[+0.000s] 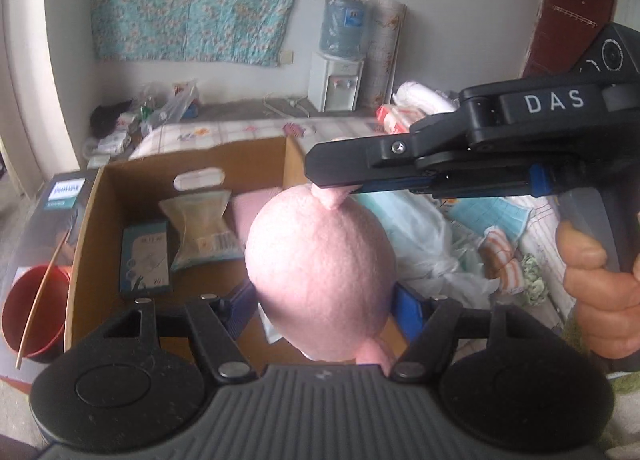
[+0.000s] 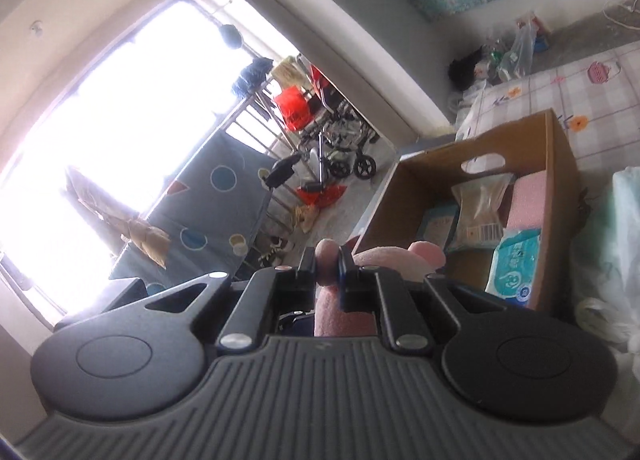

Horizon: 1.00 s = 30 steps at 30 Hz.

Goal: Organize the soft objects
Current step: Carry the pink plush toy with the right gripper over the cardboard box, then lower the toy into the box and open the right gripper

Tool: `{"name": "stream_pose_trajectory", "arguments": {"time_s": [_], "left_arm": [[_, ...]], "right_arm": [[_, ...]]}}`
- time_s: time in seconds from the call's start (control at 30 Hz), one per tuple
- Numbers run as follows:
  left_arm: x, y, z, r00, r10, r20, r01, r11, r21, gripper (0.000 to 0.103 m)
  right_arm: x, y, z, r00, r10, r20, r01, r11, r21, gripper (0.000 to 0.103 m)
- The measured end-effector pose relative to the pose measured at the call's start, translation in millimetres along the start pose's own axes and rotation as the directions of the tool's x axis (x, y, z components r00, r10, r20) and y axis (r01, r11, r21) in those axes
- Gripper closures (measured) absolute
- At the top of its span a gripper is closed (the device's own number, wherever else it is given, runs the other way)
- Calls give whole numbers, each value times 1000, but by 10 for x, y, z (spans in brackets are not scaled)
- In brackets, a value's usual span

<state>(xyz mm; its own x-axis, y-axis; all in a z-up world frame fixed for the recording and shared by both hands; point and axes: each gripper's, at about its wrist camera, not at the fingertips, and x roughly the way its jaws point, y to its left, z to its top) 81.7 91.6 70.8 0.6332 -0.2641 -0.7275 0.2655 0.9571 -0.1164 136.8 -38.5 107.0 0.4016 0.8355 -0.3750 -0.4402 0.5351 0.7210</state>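
Note:
A pink plush toy hangs in front of the left wrist camera, above the open cardboard box. My right gripper comes in from the right and is shut on a small pink nub at the toy's top; the same pinch shows in the right wrist view. My left gripper has its blue-padded fingers on both sides of the toy's lower body, but the toy hides the contact. The box holds a pink sponge-like block, a wet-wipes pack, a clear packet and a small carton.
A red bucket with a thin stick stands left of the box. Plastic bags and folded cloths lie on the bed to the right. A water dispenser stands at the far wall. A wheelchair and rack stand by the window.

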Motion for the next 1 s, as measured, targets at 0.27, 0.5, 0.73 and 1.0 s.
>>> {"name": "stream_pose_trajectory", "arguments": {"time_s": [0.27, 0.5, 0.73, 1.0], "left_arm": [[556, 948, -52, 943, -189, -273, 172, 981, -85, 30], [1207, 1267, -48, 889, -154, -431, 128, 988, -89, 27], [1229, 1473, 46, 914, -95, -394, 60, 993, -102, 17], [1112, 1462, 45, 934, -12, -356, -17, 997, -80, 14]], "right_arm": [[783, -214, 156, 963, -183, -195, 179, 983, -38, 94], [1395, -551, 298, 901, -311, -303, 301, 950, -80, 94], [1650, -723, 472, 892, -320, -319, 321, 946, -51, 94], [1743, -934, 559, 907, -280, -314, 319, 944, 79, 86]]}}
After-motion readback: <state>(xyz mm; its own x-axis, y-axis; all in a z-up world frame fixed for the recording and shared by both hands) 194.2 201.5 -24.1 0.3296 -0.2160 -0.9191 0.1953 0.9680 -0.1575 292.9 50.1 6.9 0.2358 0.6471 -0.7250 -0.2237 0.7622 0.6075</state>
